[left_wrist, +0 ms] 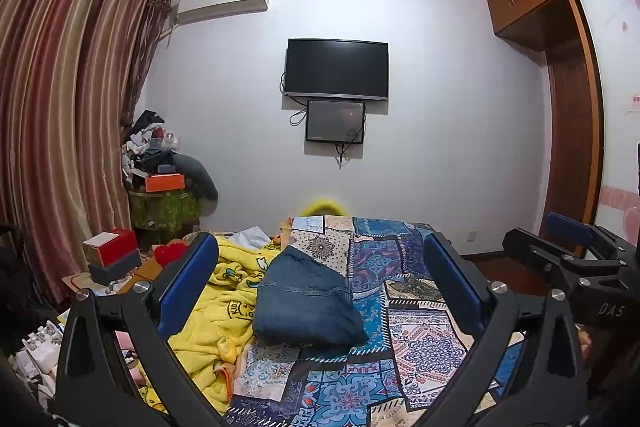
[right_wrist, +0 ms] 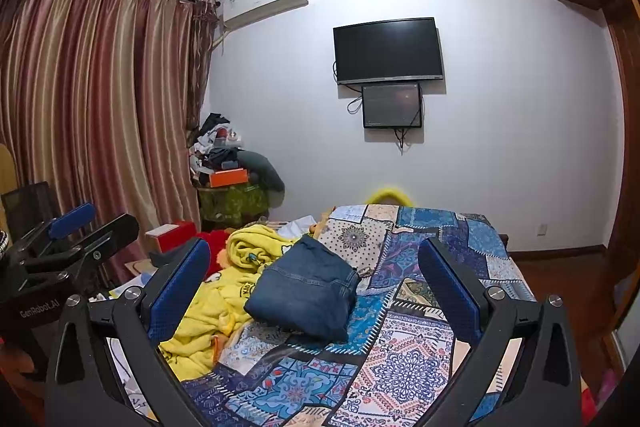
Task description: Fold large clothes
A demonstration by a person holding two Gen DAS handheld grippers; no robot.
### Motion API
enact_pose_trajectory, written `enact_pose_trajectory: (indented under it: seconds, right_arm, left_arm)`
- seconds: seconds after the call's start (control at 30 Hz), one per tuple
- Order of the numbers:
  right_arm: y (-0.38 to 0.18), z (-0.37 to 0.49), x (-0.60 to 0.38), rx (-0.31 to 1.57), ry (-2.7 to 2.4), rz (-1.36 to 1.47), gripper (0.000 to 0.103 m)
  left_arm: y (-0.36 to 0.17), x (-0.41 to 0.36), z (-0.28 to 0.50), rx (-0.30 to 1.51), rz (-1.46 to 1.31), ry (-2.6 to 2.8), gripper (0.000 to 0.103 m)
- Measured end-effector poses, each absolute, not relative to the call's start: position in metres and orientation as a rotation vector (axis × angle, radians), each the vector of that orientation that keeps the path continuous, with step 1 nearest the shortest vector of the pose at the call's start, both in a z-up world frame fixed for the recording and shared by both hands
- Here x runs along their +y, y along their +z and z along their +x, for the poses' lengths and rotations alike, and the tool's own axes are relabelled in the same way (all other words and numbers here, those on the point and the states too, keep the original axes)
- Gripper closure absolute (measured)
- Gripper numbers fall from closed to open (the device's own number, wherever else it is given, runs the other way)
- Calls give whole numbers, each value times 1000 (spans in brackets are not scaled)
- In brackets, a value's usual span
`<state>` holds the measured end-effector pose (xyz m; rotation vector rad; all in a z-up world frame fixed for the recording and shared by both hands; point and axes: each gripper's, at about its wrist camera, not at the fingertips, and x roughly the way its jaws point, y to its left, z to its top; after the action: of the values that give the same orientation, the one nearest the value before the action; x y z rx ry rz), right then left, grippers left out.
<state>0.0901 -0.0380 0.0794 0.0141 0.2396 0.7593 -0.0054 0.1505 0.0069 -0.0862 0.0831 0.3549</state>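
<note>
A pair of blue jeans (left_wrist: pixel 308 303) lies folded into a thick bundle on the patchwork bedspread (left_wrist: pixel 412 331); it also shows in the right wrist view (right_wrist: pixel 306 293). My left gripper (left_wrist: pixel 320 267) is open and empty, held above the bed with the jeans between and beyond its blue pads. My right gripper (right_wrist: pixel 314 269) is open and empty too, a little back from the jeans. Each gripper shows at the edge of the other's view, the right one (left_wrist: pixel 568 247) and the left one (right_wrist: pixel 76 227).
A crumpled yellow blanket (left_wrist: pixel 216 311) lies left of the jeans, also in the right wrist view (right_wrist: pixel 224 291). Red and grey boxes (left_wrist: pixel 112 255) and clutter sit at the bed's left. A television (left_wrist: pixel 336 69) hangs on the far wall. A wooden wardrobe (left_wrist: pixel 568 107) stands right.
</note>
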Motion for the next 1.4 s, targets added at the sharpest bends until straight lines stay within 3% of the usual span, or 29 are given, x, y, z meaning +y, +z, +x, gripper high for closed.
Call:
enact_pose_trajectory:
  seconds: [1.4]
  right_arm:
    - [81,94,-43,253,740,45,0]
  left_arm:
    - [4,148,4,124,-87,259,0]
